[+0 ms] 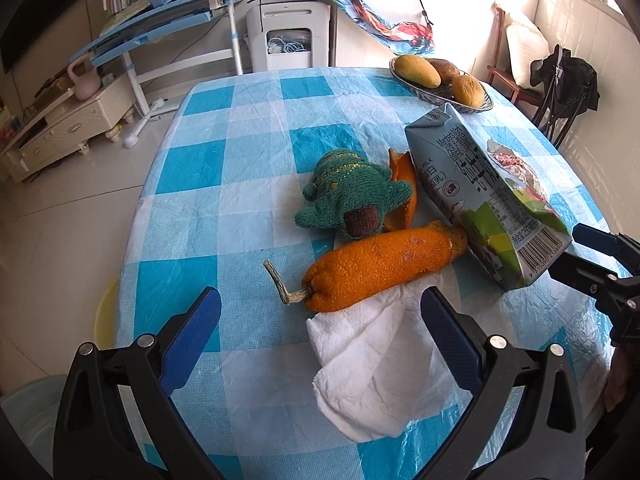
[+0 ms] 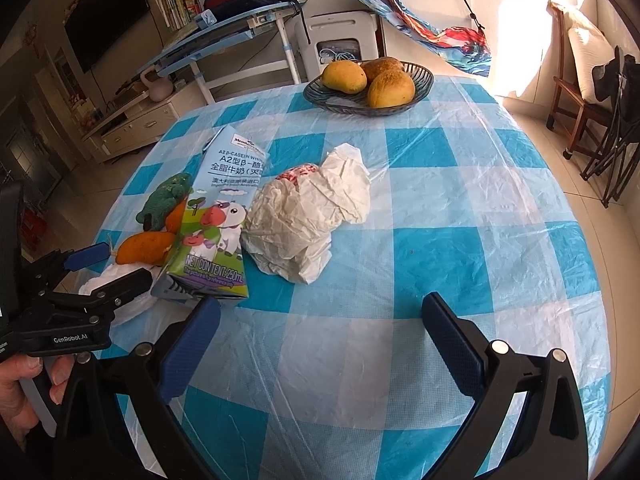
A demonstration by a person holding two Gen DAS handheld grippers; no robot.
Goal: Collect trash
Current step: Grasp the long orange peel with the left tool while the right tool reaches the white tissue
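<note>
Crumpling white tissue (image 1: 372, 364), pebbled orange peel (image 1: 380, 268)

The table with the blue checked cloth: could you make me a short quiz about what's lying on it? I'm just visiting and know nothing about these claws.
1. True or false: the milk carton lies on its side on the table.
2. Which thing lies closest in front of the left claw? A) white tissue B) fruit basket C) green knitted toy
3. Fill in: the basket holds ___ yellow fruits.

Key
1. True; it rests beside the crumpled white wrapper and the orange peel.
2. A; the tissue lies right at its open fingers.
3. Three.
The right claw is open too, holding nothing.
</note>
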